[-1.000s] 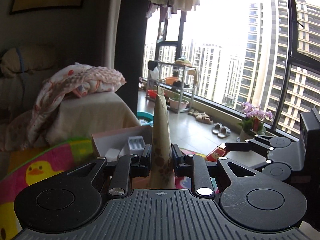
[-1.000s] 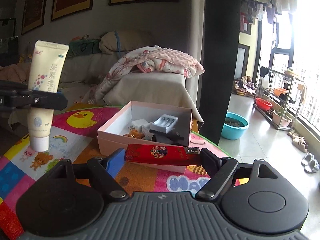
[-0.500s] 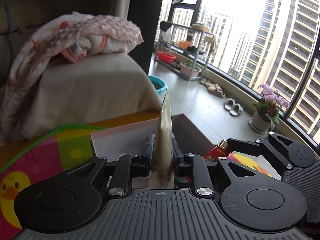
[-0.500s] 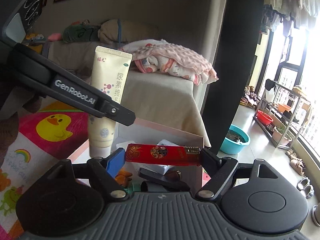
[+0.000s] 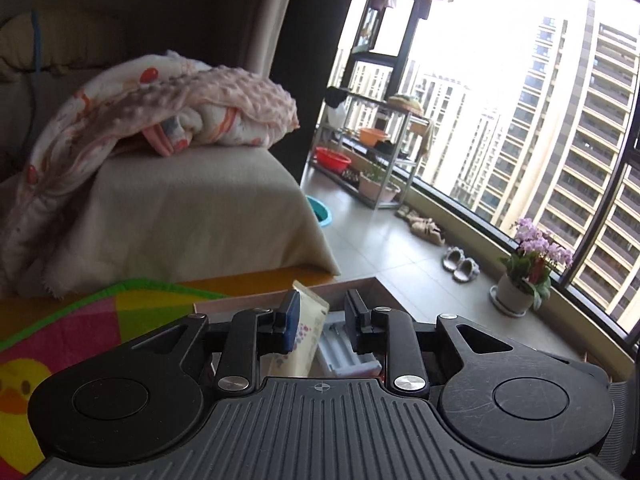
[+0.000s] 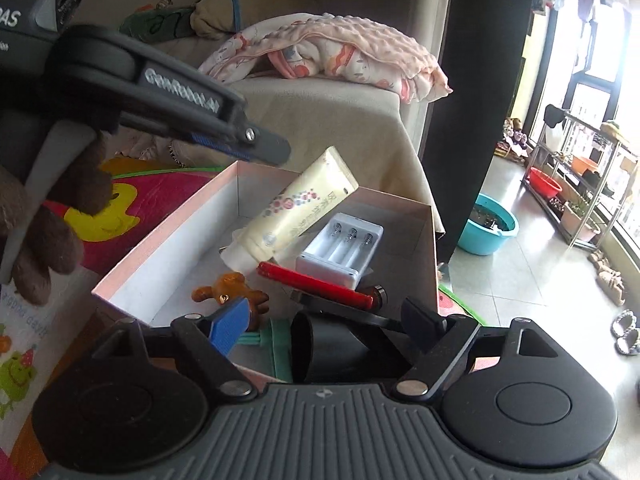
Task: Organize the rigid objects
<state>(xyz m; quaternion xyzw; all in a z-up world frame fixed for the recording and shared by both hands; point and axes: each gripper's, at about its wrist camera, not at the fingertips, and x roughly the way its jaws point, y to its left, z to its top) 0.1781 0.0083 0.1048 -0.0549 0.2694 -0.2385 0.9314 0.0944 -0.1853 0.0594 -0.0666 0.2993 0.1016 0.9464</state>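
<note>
Inside the pink cardboard box [image 6: 132, 268], a glossy cream tube [image 6: 296, 212] leans.

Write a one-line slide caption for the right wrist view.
Open right gripper above a box holding a cream tube, red lighter and battery charger.

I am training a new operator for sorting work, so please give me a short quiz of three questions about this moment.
1. True or false: the right tongs grip the red lighter.
2. Where does the cream tube lie? A on the mat; B in the box; C in the left tongs.
3. Name the white thing right behind the lighter.
Key: 1 false, both tongs are open; 2 B; 3 the battery charger.
</note>
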